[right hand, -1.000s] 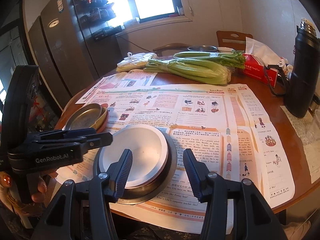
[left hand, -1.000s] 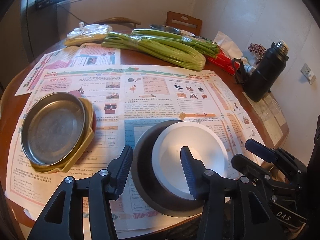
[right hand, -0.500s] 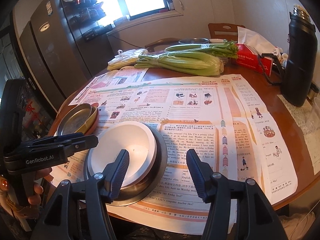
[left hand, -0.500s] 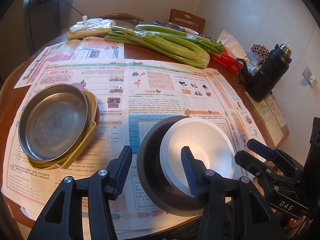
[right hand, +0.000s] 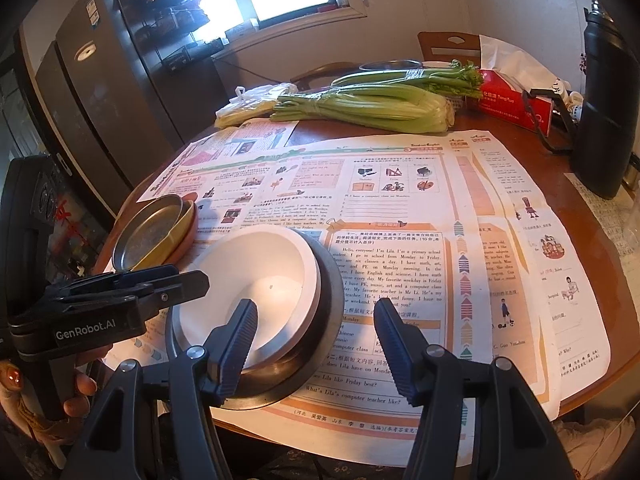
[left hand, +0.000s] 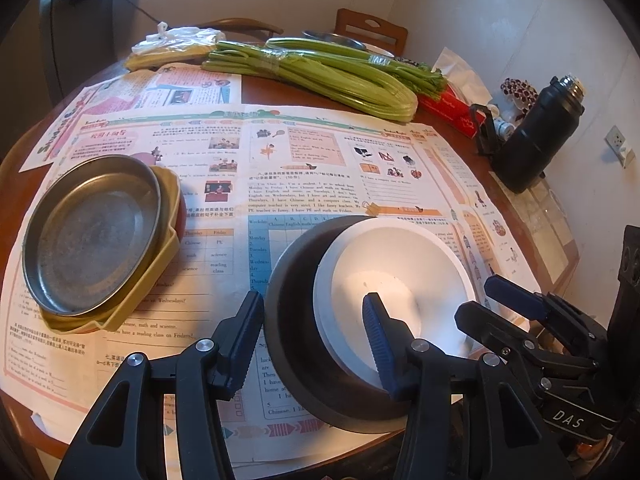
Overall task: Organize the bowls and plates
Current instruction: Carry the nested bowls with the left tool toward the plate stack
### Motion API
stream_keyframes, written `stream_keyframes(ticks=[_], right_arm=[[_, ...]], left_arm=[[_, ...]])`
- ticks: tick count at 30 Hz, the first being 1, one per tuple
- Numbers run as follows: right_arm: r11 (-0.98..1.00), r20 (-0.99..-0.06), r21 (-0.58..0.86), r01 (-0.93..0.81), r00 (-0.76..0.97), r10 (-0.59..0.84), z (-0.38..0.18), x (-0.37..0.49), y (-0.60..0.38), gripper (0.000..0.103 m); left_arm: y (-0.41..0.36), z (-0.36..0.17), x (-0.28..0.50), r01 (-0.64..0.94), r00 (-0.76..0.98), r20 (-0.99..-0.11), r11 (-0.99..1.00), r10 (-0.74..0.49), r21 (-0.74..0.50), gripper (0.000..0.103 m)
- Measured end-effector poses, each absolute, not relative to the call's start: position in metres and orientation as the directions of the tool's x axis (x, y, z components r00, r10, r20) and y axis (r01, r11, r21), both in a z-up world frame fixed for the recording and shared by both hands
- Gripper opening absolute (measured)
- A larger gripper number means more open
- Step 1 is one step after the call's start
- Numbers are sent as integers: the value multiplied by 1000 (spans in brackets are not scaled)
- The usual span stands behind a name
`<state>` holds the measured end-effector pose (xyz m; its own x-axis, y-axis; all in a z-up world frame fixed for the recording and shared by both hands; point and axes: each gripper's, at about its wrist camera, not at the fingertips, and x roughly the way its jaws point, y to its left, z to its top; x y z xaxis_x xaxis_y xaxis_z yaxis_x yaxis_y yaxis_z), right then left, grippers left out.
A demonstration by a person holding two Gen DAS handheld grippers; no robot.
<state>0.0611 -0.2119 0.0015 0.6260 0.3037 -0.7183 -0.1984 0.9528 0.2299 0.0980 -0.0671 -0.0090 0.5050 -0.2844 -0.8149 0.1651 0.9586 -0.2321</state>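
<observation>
Bowls nested, both claws spread wide over the near rims

Risk comes first: the white bowl (left hand: 394,280) sits off-centre inside the dark metal bowl (left hand: 296,304), close to the table edge (right hand: 592,396). A squeeze on one rim only could tip the inner bowl or drag the pair, and the newspaper (left hand: 312,168) beneath, toward that edge. With both claws crowding the same stack, they could also knock each other.

The left gripper (left hand: 312,344) is spread apart and holds nothing; its right finger hangs over the white bowl's inside, its left finger just outside the dark bowl's wall, so both near rims lie between them. The right gripper (right hand: 316,344) is likewise apart and empty, its left finger over the white bowl (right hand: 256,280) and its right finger beyond the dark bowl (right hand: 324,308), above the paper.

Ahead and left of the left claw sits the second stack, well apart: a steel plate (left hand: 92,232) on a yellow dish (left hand: 160,256) (something red shows underneath, too hidden to name)
</observation>
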Motion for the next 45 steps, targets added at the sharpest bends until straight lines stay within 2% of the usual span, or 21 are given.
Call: stream_keyframes(ticks=[15, 45], right_arm=[[951, -726, 238, -198, 614, 309, -5, 65, -210, 62], [938, -738, 280, -206, 578, 348, -19, 72, -208, 66]], left_arm=[[-66, -12, 99, 149, 533, -816, 974, -223, -169, 53], [-55, -15, 99, 133, 546, -806, 973, -231, -189, 58]])
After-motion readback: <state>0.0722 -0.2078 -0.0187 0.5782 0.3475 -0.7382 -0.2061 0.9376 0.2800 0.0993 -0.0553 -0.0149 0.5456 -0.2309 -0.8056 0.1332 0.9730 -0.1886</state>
